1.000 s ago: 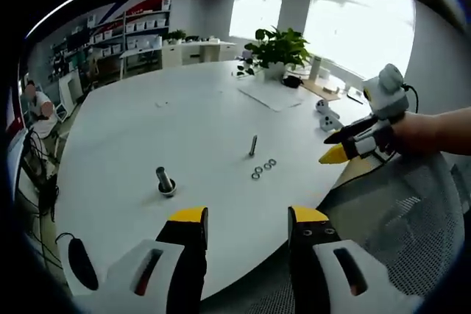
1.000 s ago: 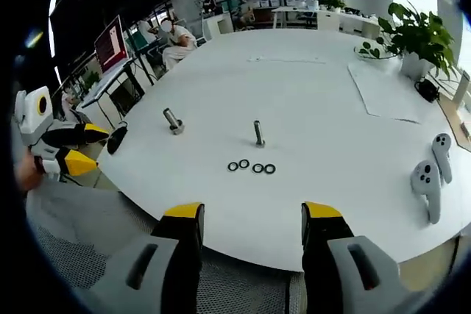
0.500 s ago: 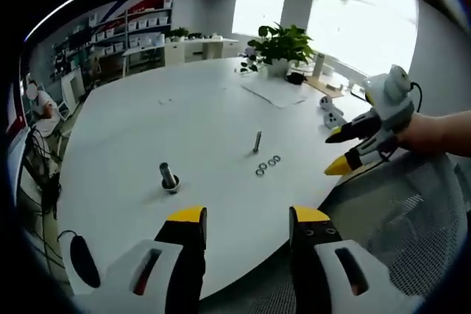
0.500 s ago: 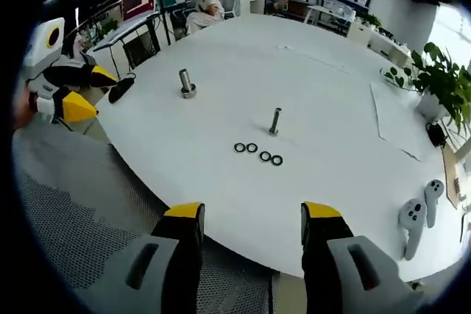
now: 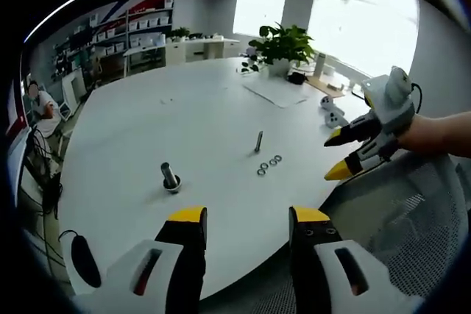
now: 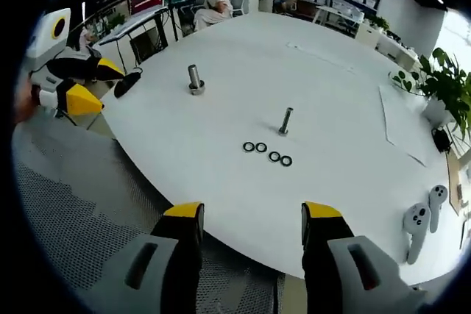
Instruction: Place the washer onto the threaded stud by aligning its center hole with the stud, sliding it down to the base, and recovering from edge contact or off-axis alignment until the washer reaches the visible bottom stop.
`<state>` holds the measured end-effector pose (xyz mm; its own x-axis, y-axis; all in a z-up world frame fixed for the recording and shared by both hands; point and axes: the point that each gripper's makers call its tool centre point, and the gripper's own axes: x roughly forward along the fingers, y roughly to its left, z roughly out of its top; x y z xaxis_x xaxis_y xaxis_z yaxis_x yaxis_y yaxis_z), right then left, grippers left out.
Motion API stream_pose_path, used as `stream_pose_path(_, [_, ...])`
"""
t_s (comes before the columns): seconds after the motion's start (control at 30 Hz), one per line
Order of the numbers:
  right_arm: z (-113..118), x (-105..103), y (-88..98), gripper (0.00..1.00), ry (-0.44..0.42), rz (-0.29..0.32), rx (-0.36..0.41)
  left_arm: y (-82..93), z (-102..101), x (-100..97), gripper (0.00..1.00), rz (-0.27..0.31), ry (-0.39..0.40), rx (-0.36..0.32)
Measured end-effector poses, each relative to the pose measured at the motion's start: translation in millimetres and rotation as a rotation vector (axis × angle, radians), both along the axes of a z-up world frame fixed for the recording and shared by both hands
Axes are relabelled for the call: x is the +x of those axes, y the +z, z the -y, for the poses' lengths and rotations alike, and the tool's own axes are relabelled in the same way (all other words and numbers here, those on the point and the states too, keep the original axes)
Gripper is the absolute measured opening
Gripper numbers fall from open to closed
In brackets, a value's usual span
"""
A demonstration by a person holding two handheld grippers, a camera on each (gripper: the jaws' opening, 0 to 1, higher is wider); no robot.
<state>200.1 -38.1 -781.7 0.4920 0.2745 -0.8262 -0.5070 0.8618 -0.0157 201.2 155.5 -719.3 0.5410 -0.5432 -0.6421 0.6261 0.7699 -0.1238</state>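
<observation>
A row of several black washers (image 6: 268,152) lies flat on the round white table (image 6: 221,86), also seen as washers (image 5: 268,165) in the left gripper view. Just beyond them a slim threaded stud (image 6: 285,120) stands upright, stud (image 5: 258,142). A thicker bolt with a wide base (image 6: 194,79) stands further left, bolt (image 5: 168,178). My left gripper (image 5: 244,220) is open and empty over the table's near edge. My right gripper (image 6: 251,214) is open and empty, short of the table edge. Each gripper appears in the other's view, left gripper (image 6: 85,84), right gripper (image 5: 340,154), both open.
Two white game controllers (image 6: 419,218) lie near the table's edge, a black mouse-like object (image 5: 77,262) at another edge. A potted plant (image 5: 278,49) and papers (image 5: 272,93) sit at the far side. Grey mesh chair backs (image 6: 66,211) are below. A person sits at a desk (image 6: 213,5).
The right gripper view has shifted slightly, so the washers and stud sit a little more centred; the hand-held right gripper tilted a bit in the left gripper view. The things on the table have not moved.
</observation>
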Motion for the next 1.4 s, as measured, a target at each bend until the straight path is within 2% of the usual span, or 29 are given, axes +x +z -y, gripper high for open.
stream_pose_path(0.17, [-1, 0, 0.1, 0.56, 0.035, 0.015, -0.044, 0.9, 0, 0.5, 0.43, 0.003, 0.003, -0.004])
stream_pose_path(0.73, [-5, -2, -6.5, 0.56, 0.039, -0.013, -0.031, 0.8, 1, -0.2, 0.43, 0.001, -0.002, -0.002])
stream_pose_path(1.07, [-8, -4, -16.4, 0.56, 0.075, -0.032, -0.067, 2.0, 1, -0.2, 0.43, 0.006, -0.003, -0.006])
stream_pose_path(1.4, [-1, 8, -22.6, 0.55, 0.015, -0.049, -0.035, 1.7, -1, 0.9, 0.43, 0.005, -0.001, 0.000])
